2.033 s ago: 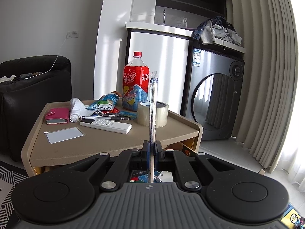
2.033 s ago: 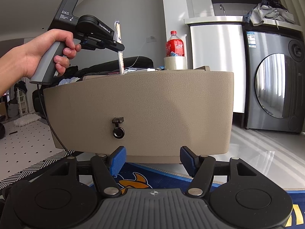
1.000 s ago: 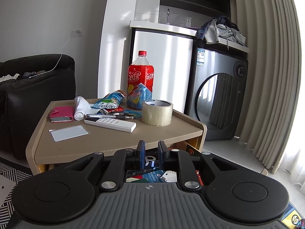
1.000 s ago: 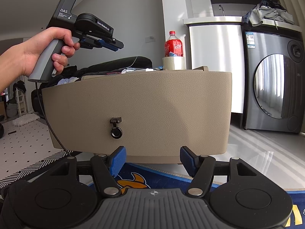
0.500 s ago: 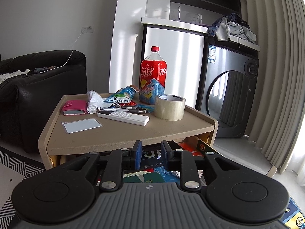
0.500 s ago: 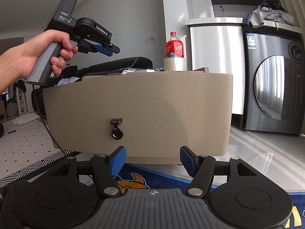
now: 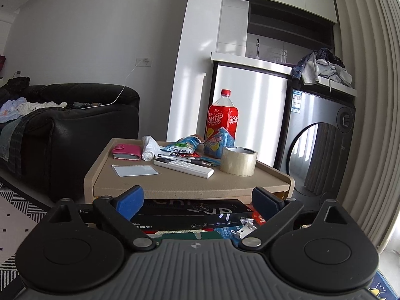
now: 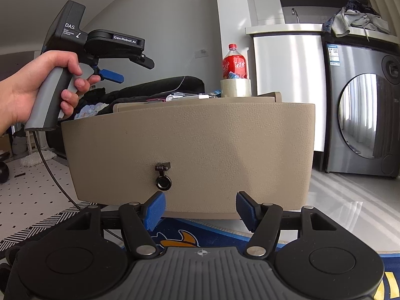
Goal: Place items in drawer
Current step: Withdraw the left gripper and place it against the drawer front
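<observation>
Black left gripper (image 7: 197, 198): level over the open drawer (image 7: 200, 215), blue pads spread wide with nothing between them; jaws have just been opening
Drawer contents: dark box and cards under the beige table (image 7: 190, 185)
Change: the thin strip it pinched two seconds ago is gone from its jaws
Right gripper (image 8: 201, 210): low before the beige drawer front (image 8: 190, 155), jaws parted, empty, unmoved
Hand (image 8: 37, 87): grips the left gripper's handle above the drawer front's left end

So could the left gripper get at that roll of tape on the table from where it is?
Probably yes. The left gripper is open and empty, and the roll of tape stands at the table's near right edge with nothing in front of it.
</observation>
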